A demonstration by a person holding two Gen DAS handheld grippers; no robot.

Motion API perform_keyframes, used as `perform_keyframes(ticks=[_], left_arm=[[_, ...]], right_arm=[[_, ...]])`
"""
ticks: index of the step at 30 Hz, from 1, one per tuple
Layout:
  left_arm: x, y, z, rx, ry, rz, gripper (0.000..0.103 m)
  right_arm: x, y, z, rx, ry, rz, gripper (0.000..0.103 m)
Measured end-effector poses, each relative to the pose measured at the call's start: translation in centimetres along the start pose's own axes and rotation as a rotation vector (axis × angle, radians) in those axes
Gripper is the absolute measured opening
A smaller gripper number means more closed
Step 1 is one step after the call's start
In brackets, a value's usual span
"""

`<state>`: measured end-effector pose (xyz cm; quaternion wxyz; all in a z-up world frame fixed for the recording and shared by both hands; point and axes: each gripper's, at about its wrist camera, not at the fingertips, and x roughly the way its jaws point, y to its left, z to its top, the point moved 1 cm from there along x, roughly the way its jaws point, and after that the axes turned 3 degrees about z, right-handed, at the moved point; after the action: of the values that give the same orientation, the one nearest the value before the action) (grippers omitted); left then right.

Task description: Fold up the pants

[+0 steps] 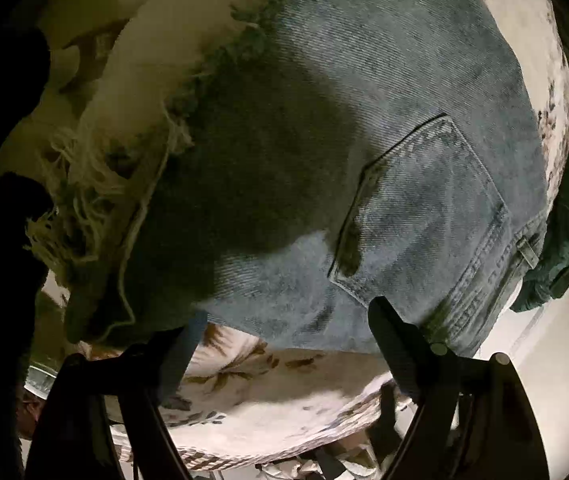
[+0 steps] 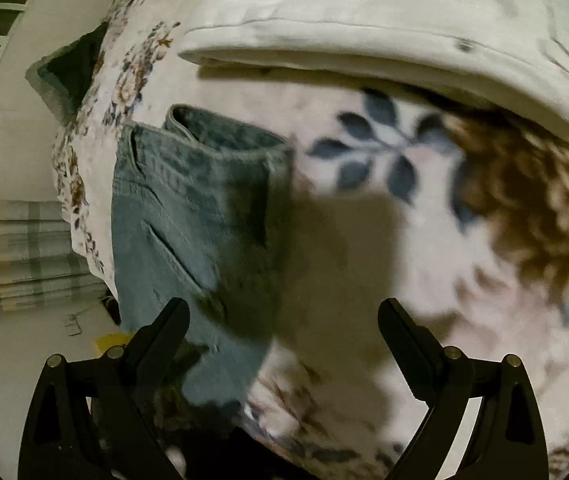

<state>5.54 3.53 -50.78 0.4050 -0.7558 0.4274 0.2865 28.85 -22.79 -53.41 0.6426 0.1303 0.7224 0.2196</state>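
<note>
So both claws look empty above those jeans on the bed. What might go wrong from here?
Three things, I think. The frayed threads at the jeans' torn hem could snag on the left gripper, whose fingers are spread open. The right gripper, also open, hangs partly over the floral blanket, so it might pinch blanket along with denim. And the waistband lies near the bed's edge, so a tug could drag the jeans off.

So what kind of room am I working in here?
Most likely a bedroom: the jeans lie on a floral bedspread, with a folded white blanket behind them. Both grippers, left and right, are open.
</note>
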Motion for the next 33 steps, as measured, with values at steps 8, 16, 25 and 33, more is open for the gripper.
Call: perform_keyframes(ticks=[8,16,25,33], left_arm=[[-1.4,1.4,0.5,0.019,0.016,-0.016,0.069],[-2.9,1.7,1.1,0.061,-0.052,0.022,0.021],[-8.2,-1.4,2.6,0.372,-0.093,0.033,0.003],[-9.4,0.9,4.0,0.567,-0.051,0.111,0.005]], right_arm=[[3.5,1.4,4.0,0.029,-0.061,0.085,0.065],[4.9,2.0,4.5,0.064,-0.055,0.089,0.059],[2.6,2.0,2.1,0.15,-0.142,0.129,0.026],[0.6,1.0,-5.0,0.296,-0.157,0.159,0.024]])
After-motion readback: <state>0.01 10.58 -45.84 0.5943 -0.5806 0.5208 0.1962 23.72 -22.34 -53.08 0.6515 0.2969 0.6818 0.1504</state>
